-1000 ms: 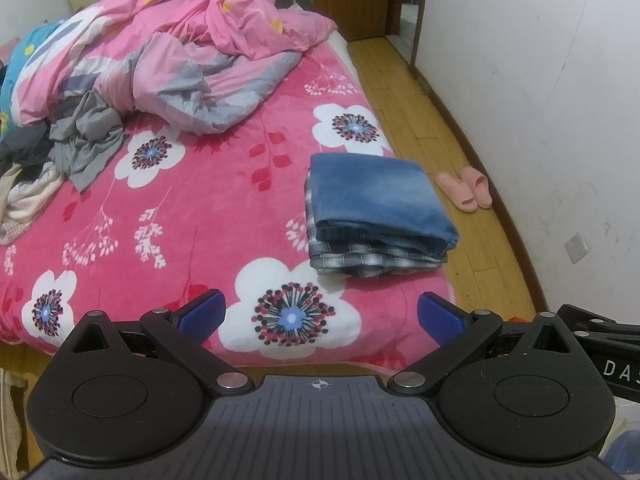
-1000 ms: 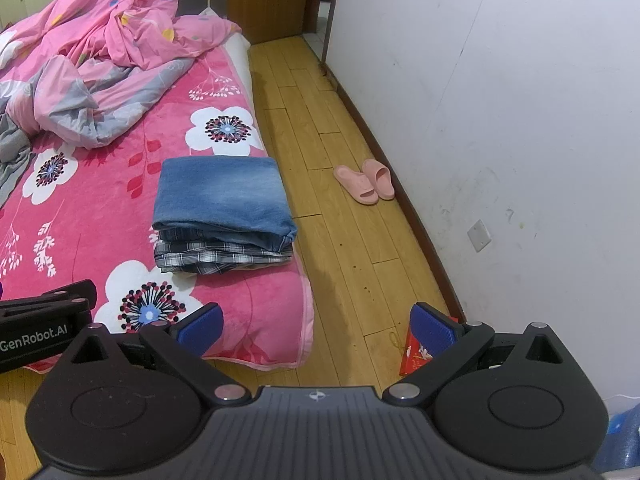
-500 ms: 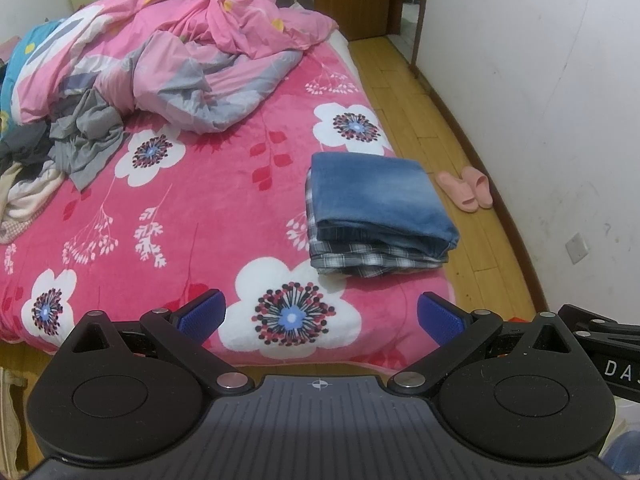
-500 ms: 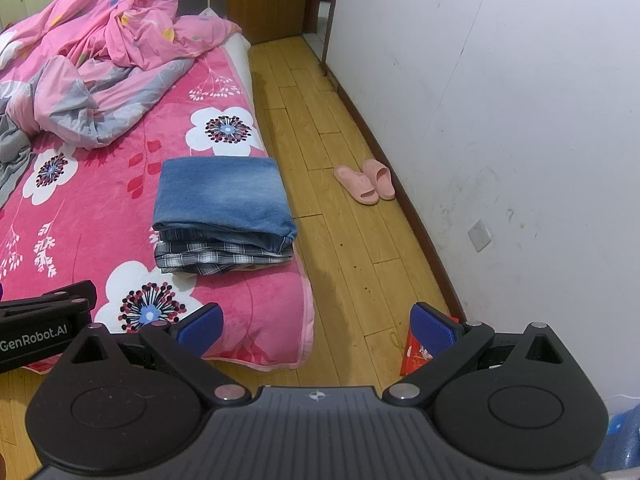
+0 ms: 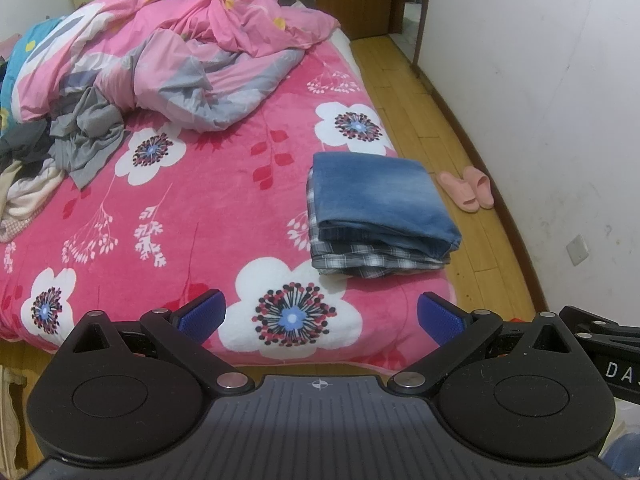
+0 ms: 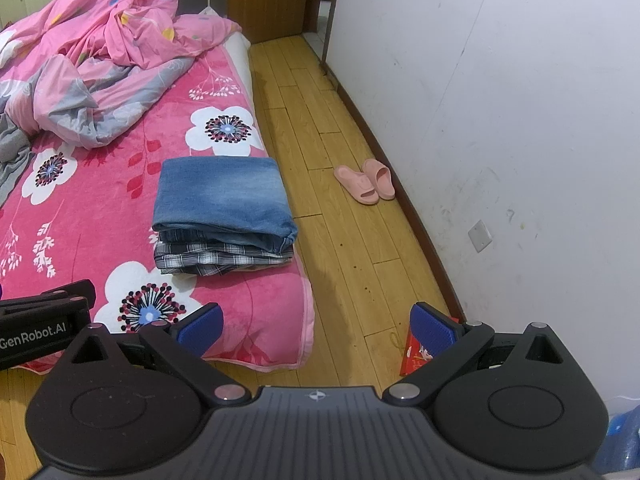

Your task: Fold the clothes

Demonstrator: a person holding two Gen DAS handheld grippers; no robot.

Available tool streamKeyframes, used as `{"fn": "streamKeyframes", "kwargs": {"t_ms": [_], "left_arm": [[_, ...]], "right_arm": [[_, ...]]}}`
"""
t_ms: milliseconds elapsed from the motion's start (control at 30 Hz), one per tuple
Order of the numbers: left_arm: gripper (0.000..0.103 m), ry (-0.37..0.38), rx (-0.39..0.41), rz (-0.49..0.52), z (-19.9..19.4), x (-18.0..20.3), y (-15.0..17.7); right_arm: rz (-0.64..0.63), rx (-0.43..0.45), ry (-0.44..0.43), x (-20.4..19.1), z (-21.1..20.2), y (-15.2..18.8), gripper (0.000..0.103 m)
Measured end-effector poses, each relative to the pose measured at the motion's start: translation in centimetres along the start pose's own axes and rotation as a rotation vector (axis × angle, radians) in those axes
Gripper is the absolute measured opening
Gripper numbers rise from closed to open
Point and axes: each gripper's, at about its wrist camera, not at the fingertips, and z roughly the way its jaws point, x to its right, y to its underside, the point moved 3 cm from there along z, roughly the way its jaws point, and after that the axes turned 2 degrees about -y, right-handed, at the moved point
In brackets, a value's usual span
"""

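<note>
**Two empty tools, one folded stack on the bed**

The left tool [image 5: 318, 314] hung beyond the foot of the bed, its two blue pads spread wide with nothing between them. The right tool [image 6: 316, 322] was held the same way, wide and empty, over the wooden floor [image 6: 344, 240] at the bed's corner. Each tool's black body showed at the edge of the other's view, so the two hung side by side.

One stack of folded clothes [image 5: 376, 208] lay ahead of both tools, well apart from them, near the bed's right edge on the pink flowered blanket [image 5: 180, 208]. It counted at least two pieces: folded blue jeans [image 6: 222, 196] on top and a plaid garment [image 6: 220, 260] beneath. From the left tool it sat ahead and to the right; from the right tool, ahead and to the left.

Farther up the bed lay one rumpled pink and grey quilt [image 5: 192, 48], and at the left edge one loose heap of unfolded clothes [image 5: 52, 148], its pieces too tangled to count. Two pink slippers [image 6: 366, 180] sat together on the floor by the white wall [image 6: 500, 100]. One red packet [image 6: 414, 356] lay on the floor, partly hidden behind the right tool's pad.
</note>
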Motion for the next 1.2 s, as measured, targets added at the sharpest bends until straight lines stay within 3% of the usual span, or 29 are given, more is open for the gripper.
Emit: {"fn": "streamKeyframes", "kwargs": {"t_ms": [1200], "left_arm": [[0.103,0.006,-0.007,0.002,0.46,0.06,-0.28]], "right_arm": [[0.005,-0.002,0.002,0.12,0.42,-0.42,0.102]]}}
